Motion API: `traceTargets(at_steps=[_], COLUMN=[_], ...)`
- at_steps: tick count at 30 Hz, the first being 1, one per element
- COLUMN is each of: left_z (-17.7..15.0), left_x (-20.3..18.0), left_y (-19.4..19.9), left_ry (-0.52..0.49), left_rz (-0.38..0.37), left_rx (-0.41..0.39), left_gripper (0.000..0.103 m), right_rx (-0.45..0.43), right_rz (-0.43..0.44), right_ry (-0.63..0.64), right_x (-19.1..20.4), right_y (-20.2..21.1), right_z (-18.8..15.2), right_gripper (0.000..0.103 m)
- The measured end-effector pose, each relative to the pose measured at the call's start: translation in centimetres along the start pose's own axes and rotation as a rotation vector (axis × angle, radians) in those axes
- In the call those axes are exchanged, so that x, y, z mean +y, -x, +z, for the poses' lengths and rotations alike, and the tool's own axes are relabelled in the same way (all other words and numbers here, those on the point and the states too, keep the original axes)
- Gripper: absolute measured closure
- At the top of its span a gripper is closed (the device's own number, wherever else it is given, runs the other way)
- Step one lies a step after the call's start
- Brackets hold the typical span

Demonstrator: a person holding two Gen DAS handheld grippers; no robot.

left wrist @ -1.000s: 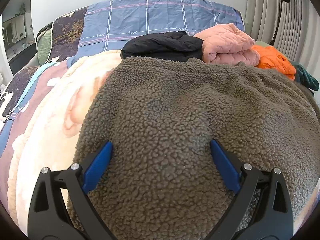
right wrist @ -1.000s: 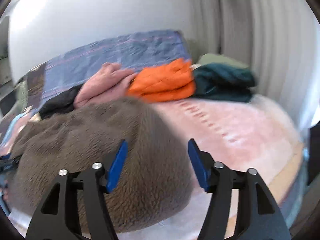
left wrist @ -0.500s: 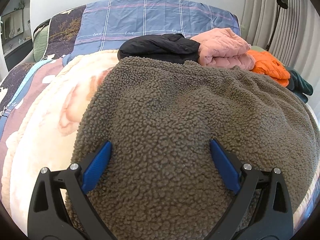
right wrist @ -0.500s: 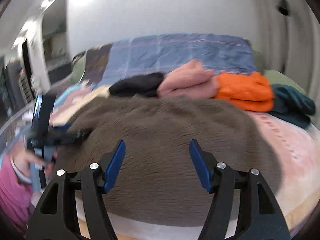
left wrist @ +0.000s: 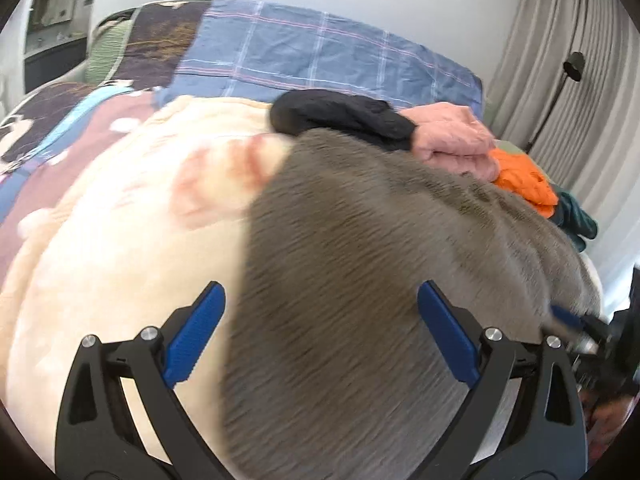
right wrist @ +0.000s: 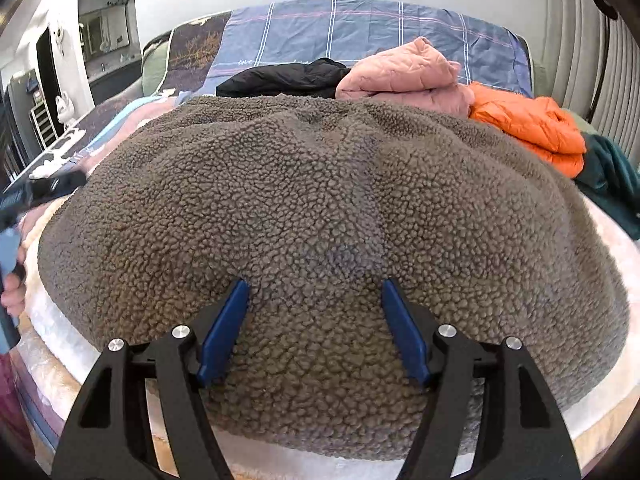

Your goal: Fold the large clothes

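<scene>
A large grey-brown fleece garment (right wrist: 320, 184) lies spread over the bed, its near hem facing me. In the right wrist view my right gripper (right wrist: 314, 282) hovers over the middle of that near part; its jaws are opening and the pads press on nothing. My left gripper (left wrist: 320, 286) stands open above the fleece's (left wrist: 360, 260) left edge, its left finger over the cream blanket (left wrist: 120, 240). The picture there is motion-blurred. The left gripper also shows at the left rim of the right view (right wrist: 36, 192), held by a hand (right wrist: 12, 292).
Folded clothes line the far side of the bed: a black jacket (right wrist: 280, 78), a pink one (right wrist: 404, 72), an orange one (right wrist: 532, 128) and a teal garment (right wrist: 612, 176). Behind them lies a blue plaid cover (right wrist: 360, 28). Curtains and a lamp stand at the right.
My left gripper has slid to the left, so the fleece's left edge and more cream blanket now lie under it. My right gripper swung from the fleece's right edge to its middle and sank.
</scene>
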State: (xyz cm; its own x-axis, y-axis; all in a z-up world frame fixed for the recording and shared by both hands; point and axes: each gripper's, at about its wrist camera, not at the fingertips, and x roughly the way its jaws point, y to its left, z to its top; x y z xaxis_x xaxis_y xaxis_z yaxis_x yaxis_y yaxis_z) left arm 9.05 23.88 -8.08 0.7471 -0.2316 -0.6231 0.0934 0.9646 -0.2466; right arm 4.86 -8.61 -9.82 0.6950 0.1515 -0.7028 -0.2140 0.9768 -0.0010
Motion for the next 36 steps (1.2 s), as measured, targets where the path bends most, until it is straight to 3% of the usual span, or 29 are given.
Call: traceTargets(at_steps=[2,3,6,7,9,10,11,15,21,25,26,27,29,36], left_z=[-1.3,-1.9,-3.6,-3.9,-4.0,-4.1,-4.2,-4.8,-4.9,-5.0,-5.0,-5.0,-5.0,-4.9], left_x=[1.6,2.2,3.3,3.5,3.9,4.4,4.7,5.7,5.0,5.2,5.2,5.2,5.2,5.6], left_y=[0.7,0.8,0.8,0.6,0.2,-0.2,-0.5,-0.8,-0.6,-0.4,-0.5,-0.4,-0.5,-0.9], left_ry=[0.006,0.005,0.023,0.036,0.065,0.100,0.120,0.170,0.141,0.142,0.141,0.140,0.136,0.142], left_rz=[0.020,0.013,-0.092,-0.123,-0.167,-0.211,-0.235,-0.310,-0.257,-0.246,-0.245,-0.244,-0.245,-0.260], left_rx=[0.021,0.037,0.068,0.073,0.082,0.088,0.089,0.086,0.071,0.073,0.072,0.069,0.067,0.074], left_gripper=[0.008,0.014,0.030,0.031,0.034,0.034,0.035,0.035,0.027,0.025,0.025,0.025,0.025,0.023], right_rx=[-0.011,-0.039,-0.087,-0.064,0.106,0.128,0.090,0.146,0.056,0.102,0.178,0.258,0.235,0.190], right_rz=[0.003,0.006,-0.001,0.005,0.007,0.015,-0.005,0.007,-0.011,-0.087,-0.133,-0.122,-0.053,-0.110], right_ry=[0.012,0.017,0.024,0.019,-0.016,-0.027,0.001,-0.010,-0.036,-0.078,-0.078,-0.099,-0.174,-0.118], right_x=[0.3,0.5,0.5,0.5,0.1,0.1,0.4,0.5,-0.1,-1.5,-1.9,-2.7,-3.9,-2.6], right_y=[0.8,1.5,1.8,0.8,-4.3,-6.0,-5.9,-4.0,-4.0,-10.1,-13.7,-17.2,-18.2,-17.1], right_z=[1.9,2.3,4.5,5.0,4.5,3.9,3.6,5.9,12.9,16.7,16.3,15.3,14.9,14.6], right_gripper=[0.036,0.037,0.037,0.037,0.033,0.031,0.032,0.035,0.036,0.036,0.035,0.025,0.021,0.021])
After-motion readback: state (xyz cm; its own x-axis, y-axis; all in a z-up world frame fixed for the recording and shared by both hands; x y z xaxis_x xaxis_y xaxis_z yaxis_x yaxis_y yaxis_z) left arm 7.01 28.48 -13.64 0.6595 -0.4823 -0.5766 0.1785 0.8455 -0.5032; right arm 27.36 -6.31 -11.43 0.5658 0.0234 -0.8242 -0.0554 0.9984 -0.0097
